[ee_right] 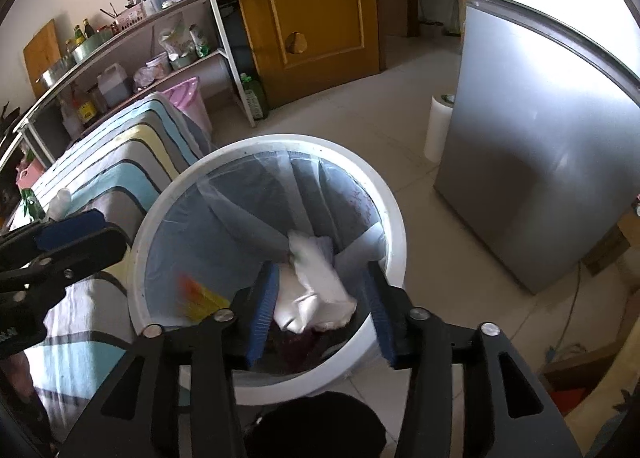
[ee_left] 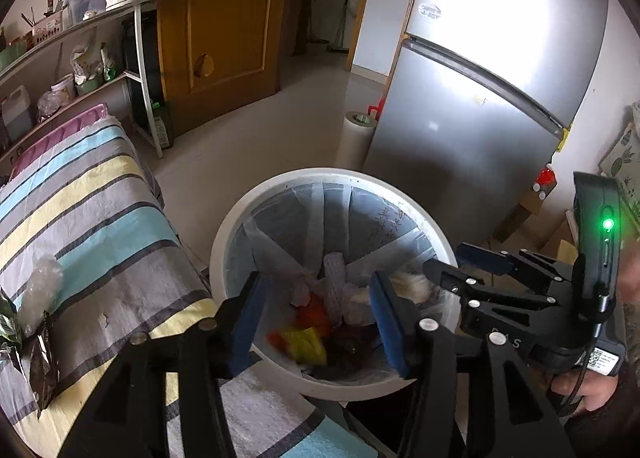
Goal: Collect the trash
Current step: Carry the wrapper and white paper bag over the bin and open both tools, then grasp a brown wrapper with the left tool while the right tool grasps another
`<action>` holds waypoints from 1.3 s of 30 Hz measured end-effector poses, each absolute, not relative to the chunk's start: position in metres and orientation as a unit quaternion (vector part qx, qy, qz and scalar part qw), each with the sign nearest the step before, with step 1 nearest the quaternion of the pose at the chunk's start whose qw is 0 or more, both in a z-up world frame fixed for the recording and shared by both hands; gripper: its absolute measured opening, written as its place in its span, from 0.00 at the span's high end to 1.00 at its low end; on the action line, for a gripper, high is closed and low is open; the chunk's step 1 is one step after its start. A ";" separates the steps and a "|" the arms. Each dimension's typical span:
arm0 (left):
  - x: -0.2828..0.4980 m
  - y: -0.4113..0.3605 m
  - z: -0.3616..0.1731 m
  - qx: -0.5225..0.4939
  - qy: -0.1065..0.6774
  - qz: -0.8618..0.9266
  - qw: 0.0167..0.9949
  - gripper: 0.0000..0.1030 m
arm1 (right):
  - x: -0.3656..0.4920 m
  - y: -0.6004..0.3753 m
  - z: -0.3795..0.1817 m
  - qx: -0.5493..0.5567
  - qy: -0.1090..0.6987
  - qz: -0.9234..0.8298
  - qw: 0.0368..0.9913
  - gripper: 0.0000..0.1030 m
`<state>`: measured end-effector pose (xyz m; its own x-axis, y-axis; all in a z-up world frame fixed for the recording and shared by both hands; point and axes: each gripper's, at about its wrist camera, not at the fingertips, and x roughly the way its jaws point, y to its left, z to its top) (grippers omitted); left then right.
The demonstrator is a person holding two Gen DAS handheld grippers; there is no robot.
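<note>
A white trash bin (ee_left: 224, 242) with a pale liner stands on the floor beside a striped-cloth surface (ee_left: 100, 217). My left gripper (ee_left: 318, 322) hangs open over the bin's mouth. Nothing is between its blue pads (ee_left: 390, 330). Below it a blurred yellow and red wrapper (ee_left: 304, 342) lies among other trash. My right gripper (ee_right: 320, 310) is open over the same bin (ee_right: 192, 177). A crumpled white paper (ee_right: 316, 286) sits loose between its pads, which do not press on it. Each gripper shows in the other's view: the right one (ee_left: 444, 262), the left one (ee_right: 108, 232).
A clear plastic bag (ee_left: 40, 286) and dark wrappers (ee_left: 40, 370) lie on the striped cloth. A silver fridge (ee_left: 500, 97) stands right of the bin, with a white paper roll (ee_left: 356, 141) beside it. Behind are a brown door (ee_left: 224, 17) and cluttered shelves (ee_left: 80, 57). A hand (ee_left: 592, 390) holds the right gripper.
</note>
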<state>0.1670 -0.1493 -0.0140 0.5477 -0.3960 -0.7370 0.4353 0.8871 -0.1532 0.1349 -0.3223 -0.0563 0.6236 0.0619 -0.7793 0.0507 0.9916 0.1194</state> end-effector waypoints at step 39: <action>0.115 0.061 0.009 -0.077 0.357 -0.053 0.929 0.27 | 0.129 -0.176 -0.017 0.065 0.391 0.160 0.904 0.44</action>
